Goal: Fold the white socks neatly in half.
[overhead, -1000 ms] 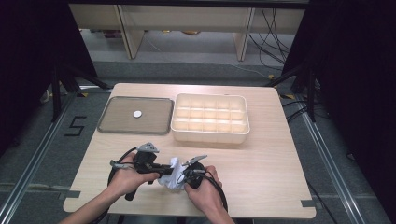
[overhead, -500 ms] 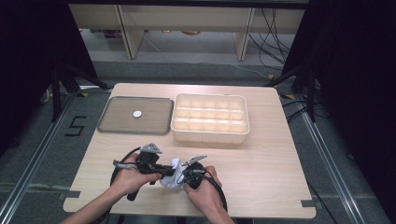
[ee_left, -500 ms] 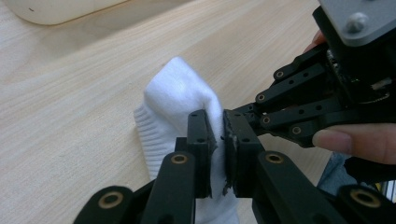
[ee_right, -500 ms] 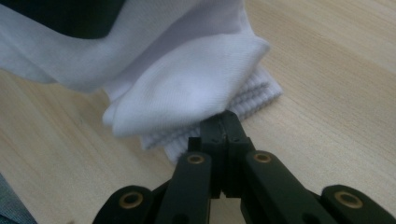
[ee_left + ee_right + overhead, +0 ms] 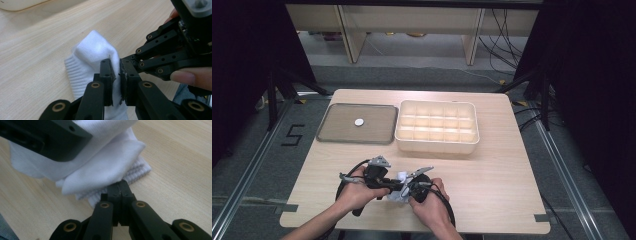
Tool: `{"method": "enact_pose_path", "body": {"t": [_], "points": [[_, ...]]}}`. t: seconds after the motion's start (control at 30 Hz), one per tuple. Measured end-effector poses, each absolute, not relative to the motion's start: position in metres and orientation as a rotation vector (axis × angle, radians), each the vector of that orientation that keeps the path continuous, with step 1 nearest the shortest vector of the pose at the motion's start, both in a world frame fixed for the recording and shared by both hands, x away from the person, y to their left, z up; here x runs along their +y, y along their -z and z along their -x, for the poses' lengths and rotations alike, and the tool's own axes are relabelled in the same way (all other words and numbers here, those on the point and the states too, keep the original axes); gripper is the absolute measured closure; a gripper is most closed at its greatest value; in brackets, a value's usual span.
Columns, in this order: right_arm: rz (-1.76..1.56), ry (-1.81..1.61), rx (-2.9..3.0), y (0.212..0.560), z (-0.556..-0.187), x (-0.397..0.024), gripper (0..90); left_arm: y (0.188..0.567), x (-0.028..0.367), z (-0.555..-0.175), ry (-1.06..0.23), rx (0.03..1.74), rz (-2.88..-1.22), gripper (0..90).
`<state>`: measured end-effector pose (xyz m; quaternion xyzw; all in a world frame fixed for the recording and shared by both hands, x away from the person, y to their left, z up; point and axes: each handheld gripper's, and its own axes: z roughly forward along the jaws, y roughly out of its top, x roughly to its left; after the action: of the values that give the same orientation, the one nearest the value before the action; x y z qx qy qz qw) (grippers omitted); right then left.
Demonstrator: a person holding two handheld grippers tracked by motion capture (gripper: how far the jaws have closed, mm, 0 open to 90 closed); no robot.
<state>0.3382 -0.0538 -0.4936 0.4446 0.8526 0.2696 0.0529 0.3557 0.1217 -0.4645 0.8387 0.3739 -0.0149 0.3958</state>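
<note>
Here, at the near edge of the wooden table [image 5: 492, 170], I have both grippers bunched over a white sock [image 5: 93, 53], with my forearms coming in from the near side. Far of my hands the ground is crowded: a cream compartment box [image 5: 437, 126] sits at the table's centre-far, and a dark flat tray [image 5: 337, 125] lies just to its left with a small white disc [image 5: 359, 122] on it. Neither touches the sock, and a bare strip of wood runs between them and my grippers.

The left gripper [image 5: 117, 75] points right toward its partner, its jaws clamped on a fold of the sock, white cloth showing in the narrow gap between the pads. The right gripper [image 5: 120, 191] points left, its jaws pressed fully together at the sock's ribbed cuff; from its own view I cannot tell whether any cloth is caught between the tips. The two tools nearly meet, the right one's linkage crowding the left gripper view and a fingertip showing beside it.

The sock lies rumpled on the table between both tools, near the front edge and a little left of centre. Open wood stretches to the right, well clear of the box, while the near edge sits close under my wrists.
</note>
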Motion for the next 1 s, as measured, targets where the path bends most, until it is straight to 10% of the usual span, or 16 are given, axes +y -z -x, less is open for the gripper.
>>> {"method": "enact_pose_path", "body": {"t": [1.0], "points": [[-1.512,-1.068,2.475,0.451,-0.368,-0.069,77.0,0.476,0.109,-0.352,-0.013,0.909,-2.172,80.2]]}}
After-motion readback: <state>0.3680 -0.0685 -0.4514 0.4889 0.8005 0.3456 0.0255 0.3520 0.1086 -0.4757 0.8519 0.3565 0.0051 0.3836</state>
